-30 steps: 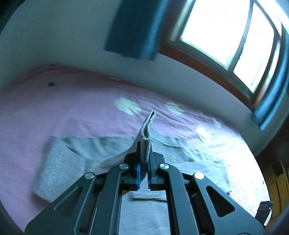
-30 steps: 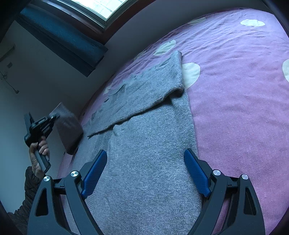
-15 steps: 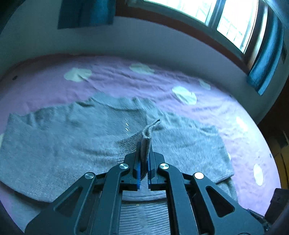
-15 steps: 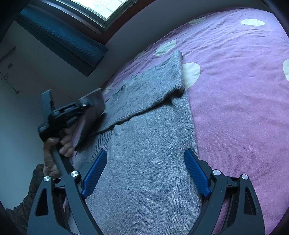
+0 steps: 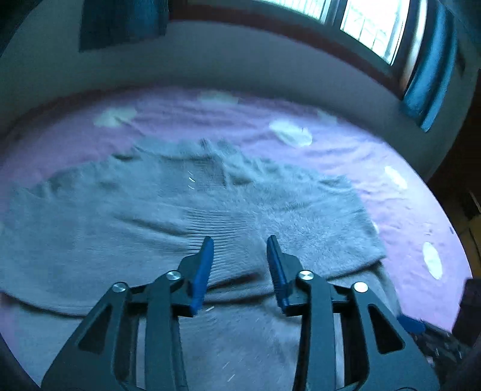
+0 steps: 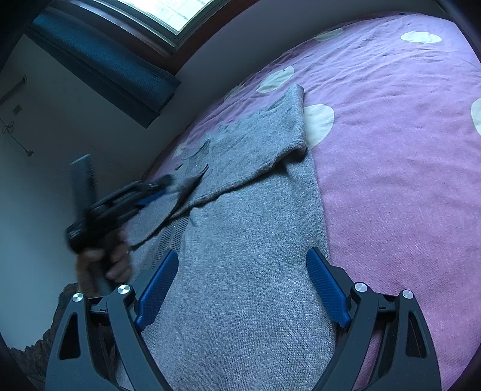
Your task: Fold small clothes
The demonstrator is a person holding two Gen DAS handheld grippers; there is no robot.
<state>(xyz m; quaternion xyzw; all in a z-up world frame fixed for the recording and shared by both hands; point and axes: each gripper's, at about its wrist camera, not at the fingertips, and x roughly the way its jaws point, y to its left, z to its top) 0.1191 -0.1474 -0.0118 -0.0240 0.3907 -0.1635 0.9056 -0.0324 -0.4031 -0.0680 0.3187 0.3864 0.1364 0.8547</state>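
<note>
A grey knit sweater (image 5: 270, 210) lies flat on the bed, both sleeves folded across its body. My left gripper (image 5: 240, 240) hovers just over the ribbed cuff (image 5: 222, 228) of the sleeve. Its jaws are opening, the pads stand clear of the cloth, and the cuff lies on the sweater below the gap. In the right wrist view this left gripper (image 6: 162, 186) shows blurred above the sweater (image 6: 249, 255), held by a hand (image 6: 102, 258). My right gripper (image 6: 240, 258) stays wide open over the sweater's lower body, gripping nothing.
The bed carries a purple sheet (image 6: 405, 150) with pale spots. A wall, a window (image 5: 369, 24) and dark blue curtains (image 6: 99, 60) run along the far side of the bed. A dark object (image 5: 472, 300) sits at the right edge of the left wrist view.
The left gripper carried the pinched sleeve cuff across over the sweater's body, came down, and let it go as its jaws parted. The right gripper has not moved.
</note>
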